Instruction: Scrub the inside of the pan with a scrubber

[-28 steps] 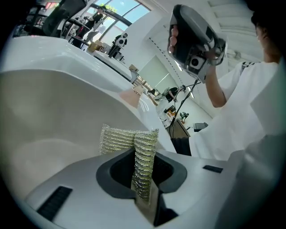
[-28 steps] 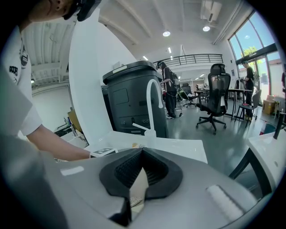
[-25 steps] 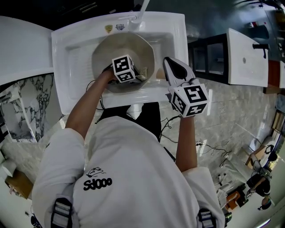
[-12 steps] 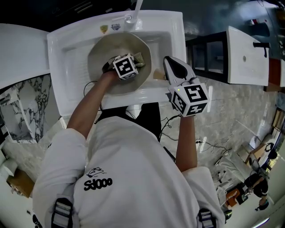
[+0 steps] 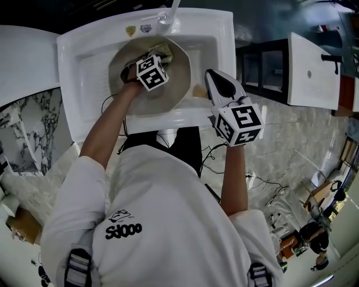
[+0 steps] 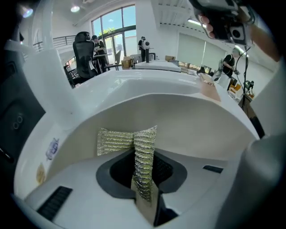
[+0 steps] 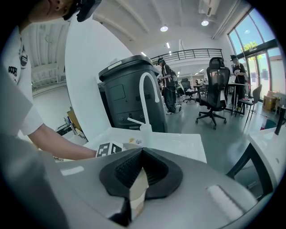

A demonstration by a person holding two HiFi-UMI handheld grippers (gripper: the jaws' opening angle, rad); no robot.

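Observation:
A cream pan (image 5: 174, 78) sits in the white sink (image 5: 84, 67). My left gripper (image 5: 156, 60) is inside it, shut on a silvery mesh scrubber (image 5: 163, 52) that presses against the pan's far inner wall, near the faucet. In the left gripper view the scrubber (image 6: 144, 161) sticks out from between the jaws of that gripper (image 6: 144, 154) and fans out on the pan wall (image 6: 187, 120). My right gripper (image 5: 215, 88) at the sink's right rim is shut on the pan's tan handle (image 5: 198, 91). The same handle (image 7: 137, 192) shows clamped between the dark pads of the right gripper (image 7: 140, 156).
A white faucet (image 5: 168, 12) rises at the sink's far edge, also seen as an arched faucet (image 7: 149, 96) in the right gripper view. A dark bin (image 7: 129, 96) stands behind it. A second white basin (image 5: 311, 70) lies at the right. Marble floor surrounds the sink.
My left gripper has carried the scrubber from the pan's near side across to its far wall by the faucet. The right gripper has stayed on the handle.

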